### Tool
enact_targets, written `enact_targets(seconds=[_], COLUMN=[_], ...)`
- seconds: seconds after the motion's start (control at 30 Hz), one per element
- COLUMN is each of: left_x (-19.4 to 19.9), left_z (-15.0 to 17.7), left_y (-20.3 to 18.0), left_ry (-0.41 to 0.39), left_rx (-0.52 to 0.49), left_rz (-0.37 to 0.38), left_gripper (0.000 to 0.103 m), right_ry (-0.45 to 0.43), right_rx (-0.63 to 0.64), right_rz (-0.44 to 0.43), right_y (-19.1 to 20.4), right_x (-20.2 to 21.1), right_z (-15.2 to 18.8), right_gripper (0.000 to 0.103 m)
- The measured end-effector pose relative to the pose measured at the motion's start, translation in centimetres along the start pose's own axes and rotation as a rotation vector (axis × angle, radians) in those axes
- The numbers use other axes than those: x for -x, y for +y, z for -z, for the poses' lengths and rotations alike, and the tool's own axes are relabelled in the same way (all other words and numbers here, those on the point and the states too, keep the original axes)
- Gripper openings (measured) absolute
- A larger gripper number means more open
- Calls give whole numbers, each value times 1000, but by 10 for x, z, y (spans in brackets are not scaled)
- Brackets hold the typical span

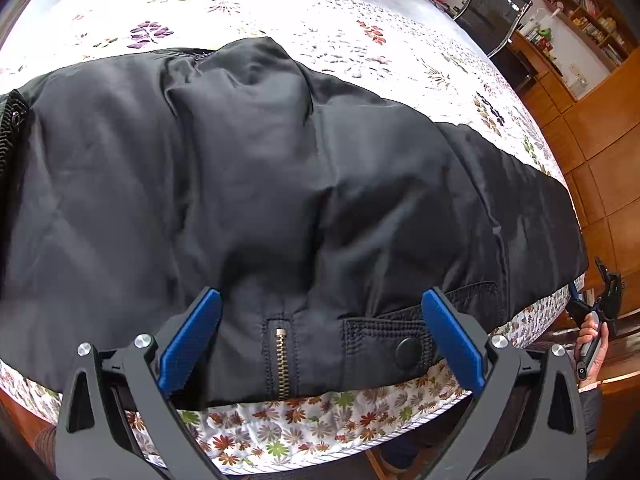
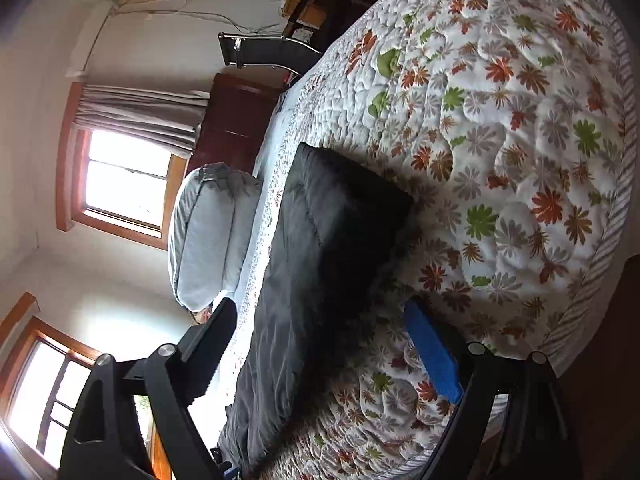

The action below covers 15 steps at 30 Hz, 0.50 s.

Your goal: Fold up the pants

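Black pants point(image 1: 248, 184) lie spread across the flowered bedspread point(image 1: 320, 412), waist toward me, with a brass zipper point(image 1: 282, 364) and a black snap button point(image 1: 408, 350) at the front edge. My left gripper point(image 1: 320, 328) is open, its blue fingers point(image 1: 192, 340) astride the waistband by the zipper, nothing clamped. In the right wrist view the pants point(image 2: 320, 260) run away as a long dark strip. My right gripper point(image 2: 320, 344) is open over the near part of a leg, its blue finger point(image 2: 432, 352) above the bedspread point(image 2: 520, 160). The right gripper also shows in the left wrist view point(image 1: 600, 300), held by a hand at the bed's right edge.
A grey pillow point(image 2: 208, 236) lies at the head of the bed. A black chair point(image 1: 496, 12) and wooden shelves point(image 1: 580, 32) stand beyond the bed's far right corner. Windows point(image 2: 124, 184) are on the wall. The bed's front edge is just below the waistband.
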<state>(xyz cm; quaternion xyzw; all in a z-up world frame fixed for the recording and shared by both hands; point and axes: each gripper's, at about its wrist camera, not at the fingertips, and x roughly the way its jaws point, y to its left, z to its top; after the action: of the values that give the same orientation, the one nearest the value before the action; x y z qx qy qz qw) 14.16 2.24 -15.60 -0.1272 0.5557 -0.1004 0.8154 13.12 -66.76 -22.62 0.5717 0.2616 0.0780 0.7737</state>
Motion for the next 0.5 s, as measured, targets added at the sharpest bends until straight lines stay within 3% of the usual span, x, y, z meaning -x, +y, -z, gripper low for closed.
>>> enact_targets(seconds=[0.23,0.4,0.5], left_x=[6,16,18], left_z=[1,2,1], left_y=[4,22,27], left_ry=[0,-34,-45], left_rx=[9,54,80], left_rz=[-6,-18,-10], left_gripper=[100,100,100], right_ry=[-67,-45,-53], right_rx=[-8,58,15], right_rz=[-65,-192,-158], right_y=[4,19,12], right_x=[-27,-38,-43], right_z=[-12,-13,-17], right_gripper=[93,94,92])
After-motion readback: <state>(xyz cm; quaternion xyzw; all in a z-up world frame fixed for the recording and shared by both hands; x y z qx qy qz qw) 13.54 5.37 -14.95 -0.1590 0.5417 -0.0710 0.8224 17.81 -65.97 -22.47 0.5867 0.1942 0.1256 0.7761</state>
